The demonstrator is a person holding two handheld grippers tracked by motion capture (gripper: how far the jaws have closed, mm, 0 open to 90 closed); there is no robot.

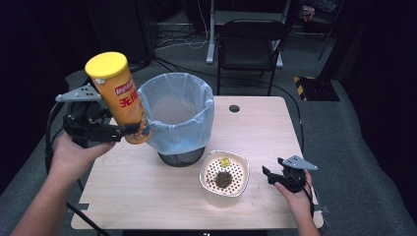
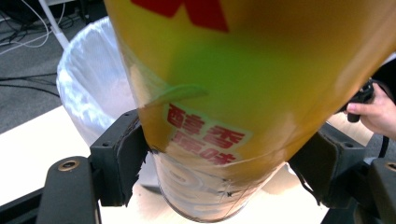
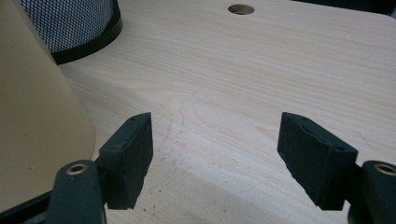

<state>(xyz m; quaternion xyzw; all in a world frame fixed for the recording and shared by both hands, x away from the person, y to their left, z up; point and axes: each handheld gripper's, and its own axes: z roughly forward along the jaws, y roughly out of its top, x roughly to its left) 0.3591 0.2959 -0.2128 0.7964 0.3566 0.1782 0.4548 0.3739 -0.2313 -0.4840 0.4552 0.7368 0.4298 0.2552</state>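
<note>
The left tool (image 1: 129, 131) clamps the lower part of 1 yellow chip can (image 1: 119, 98), held tilted in the air just beside the bin (image 1: 177, 115), at the bin's left rim. The right tool (image 1: 272, 175) stands wide with nothing between its jaws, resting low to the right of the bin, near 1 cream perforated container (image 1: 224, 177). The pale wooden tabletop (image 1: 265, 132) carries 1 bin with a clear liner. Beyond the bin stands 1 black chair (image 1: 251, 44) on grey floor.

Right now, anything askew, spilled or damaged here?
Yes: the chip can in the left tongs is tilted, gripped near its base, and its label is torn and peeling there. Fine crumbs dot the table beside the cream bowl.
</note>
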